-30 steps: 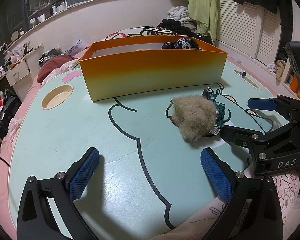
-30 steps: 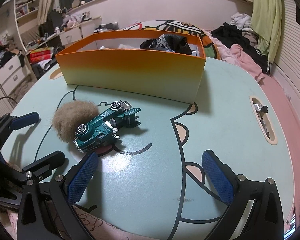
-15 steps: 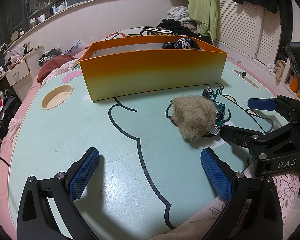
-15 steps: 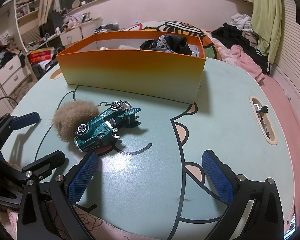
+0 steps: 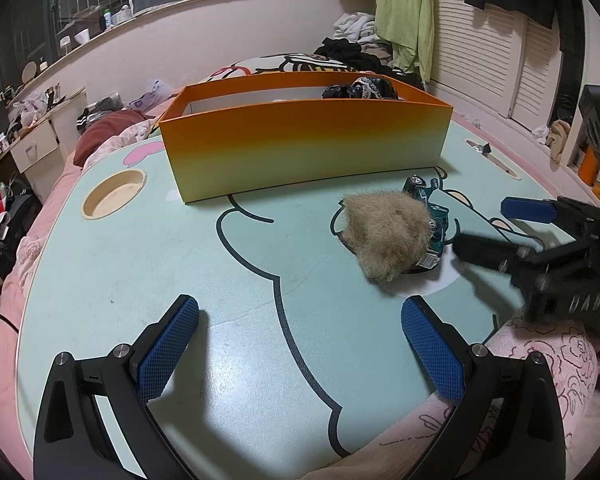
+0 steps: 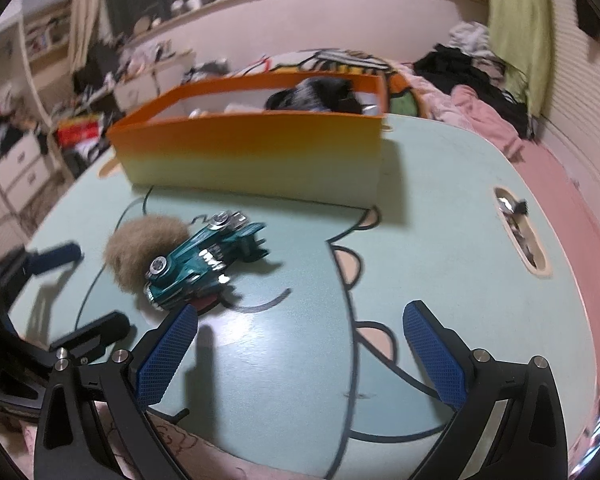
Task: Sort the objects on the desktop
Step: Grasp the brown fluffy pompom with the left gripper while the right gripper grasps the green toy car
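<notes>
A green toy car (image 6: 204, 258) lies on the mint table (image 6: 440, 240), touching a tan fuzzy ball (image 6: 142, 246). In the left wrist view the ball (image 5: 388, 234) hides most of the car (image 5: 430, 212). An orange box (image 5: 304, 140) stands behind them with a dark cloth (image 5: 360, 88) inside; it also shows in the right wrist view (image 6: 252, 156). My left gripper (image 5: 300, 340) is open and empty, low over the table's near edge. My right gripper (image 6: 300, 350) is open and empty, its left pad just in front of the car; it also shows in the left wrist view (image 5: 496, 228).
A round cup recess (image 5: 114, 198) sits at the table's left, and a slot recess (image 6: 520, 236) with small items at its right. Pink bedding (image 5: 548, 352) lies by the near edge. Clothes and furniture crowd the room behind.
My right gripper has moved forward and left toward the car, and its view is blurred by motion. My left gripper has not moved.
</notes>
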`<state>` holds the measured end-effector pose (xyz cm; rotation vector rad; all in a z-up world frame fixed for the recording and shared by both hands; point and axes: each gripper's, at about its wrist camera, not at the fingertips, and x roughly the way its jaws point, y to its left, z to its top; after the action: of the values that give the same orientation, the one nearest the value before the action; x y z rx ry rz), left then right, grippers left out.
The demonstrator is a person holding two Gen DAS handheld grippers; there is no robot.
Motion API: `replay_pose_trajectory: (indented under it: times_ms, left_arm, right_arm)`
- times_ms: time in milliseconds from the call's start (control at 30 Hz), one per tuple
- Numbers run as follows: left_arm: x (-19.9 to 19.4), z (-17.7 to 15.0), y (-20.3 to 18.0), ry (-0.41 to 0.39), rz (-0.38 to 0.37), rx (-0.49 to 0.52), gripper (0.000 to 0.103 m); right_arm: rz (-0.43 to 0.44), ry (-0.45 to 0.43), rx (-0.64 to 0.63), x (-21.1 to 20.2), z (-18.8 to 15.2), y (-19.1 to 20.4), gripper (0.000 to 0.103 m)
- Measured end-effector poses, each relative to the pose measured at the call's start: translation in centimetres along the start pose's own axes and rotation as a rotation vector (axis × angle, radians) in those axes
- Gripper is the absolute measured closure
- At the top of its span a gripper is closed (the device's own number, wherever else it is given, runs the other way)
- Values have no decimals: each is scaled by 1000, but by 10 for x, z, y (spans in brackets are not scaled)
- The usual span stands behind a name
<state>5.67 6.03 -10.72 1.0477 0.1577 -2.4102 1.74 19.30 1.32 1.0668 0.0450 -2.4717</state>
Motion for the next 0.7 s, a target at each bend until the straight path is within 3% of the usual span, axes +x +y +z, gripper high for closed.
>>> replay_pose_trajectory:
  times_ms: [300, 400, 500, 667, 700]
  left_arm:
    - [-19, 26, -18, -73, -185, 45, 4]
    - [-11, 47, -15, -59, -204, -16, 17]
    - [11, 57, -15, 24, -202, -46, 41]
    - [26, 48, -1, 89, -246, -125, 68]
    - [25, 45, 1, 78, -254, -138, 69]
  right_arm:
    - [83, -82, 173, -12, -1, -28, 16]
    - [102, -90, 192, -13, -2, -31, 17]
    - [99, -88, 187, -13, -1, -29, 17]
    - [103, -87, 183, -13, -3, -30, 17]
    - [102, -86, 183, -13, -3, -31, 17]
